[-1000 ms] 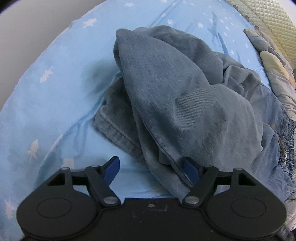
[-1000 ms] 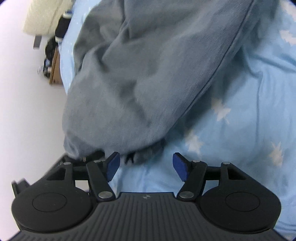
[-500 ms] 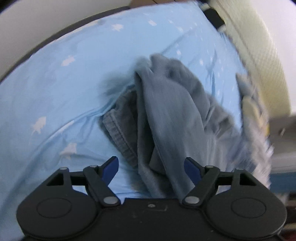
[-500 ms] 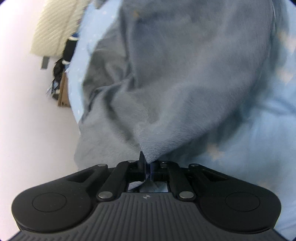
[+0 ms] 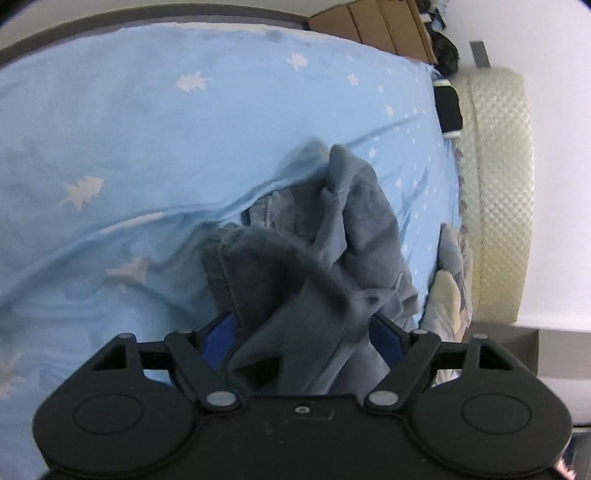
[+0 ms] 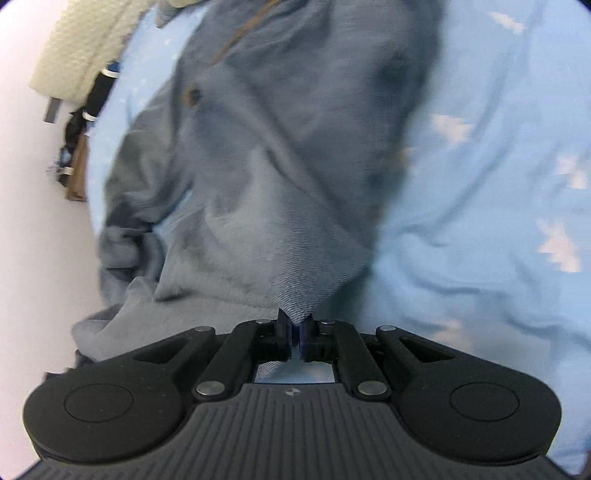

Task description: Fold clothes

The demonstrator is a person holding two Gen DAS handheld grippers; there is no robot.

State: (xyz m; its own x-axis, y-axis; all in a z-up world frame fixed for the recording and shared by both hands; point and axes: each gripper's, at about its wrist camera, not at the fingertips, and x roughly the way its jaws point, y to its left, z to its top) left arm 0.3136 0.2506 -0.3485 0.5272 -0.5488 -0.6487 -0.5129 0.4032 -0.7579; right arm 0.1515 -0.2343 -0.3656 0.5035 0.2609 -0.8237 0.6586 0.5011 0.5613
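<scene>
A crumpled grey-blue garment (image 5: 325, 258) lies on the light blue bed sheet (image 5: 147, 147). My left gripper (image 5: 303, 332) is open, its blue pads on either side of a bunched fold of the garment that fills the gap between them. My right gripper (image 6: 293, 330) is shut on a pinched point of the same garment (image 6: 280, 166), which stretches up and away from the jaws. A small dark button shows on the cloth in the right wrist view.
A quilted cream headboard (image 5: 495, 184) stands at the right, with a pillow (image 5: 447, 291) below it. Cardboard boxes (image 5: 369, 22) and dark items sit beyond the bed's far corner. The sheet (image 6: 498, 184) has white tree prints.
My right gripper has closed on the garment and pulled it taut. My left gripper has moved in so that cloth now lies between its open pads.
</scene>
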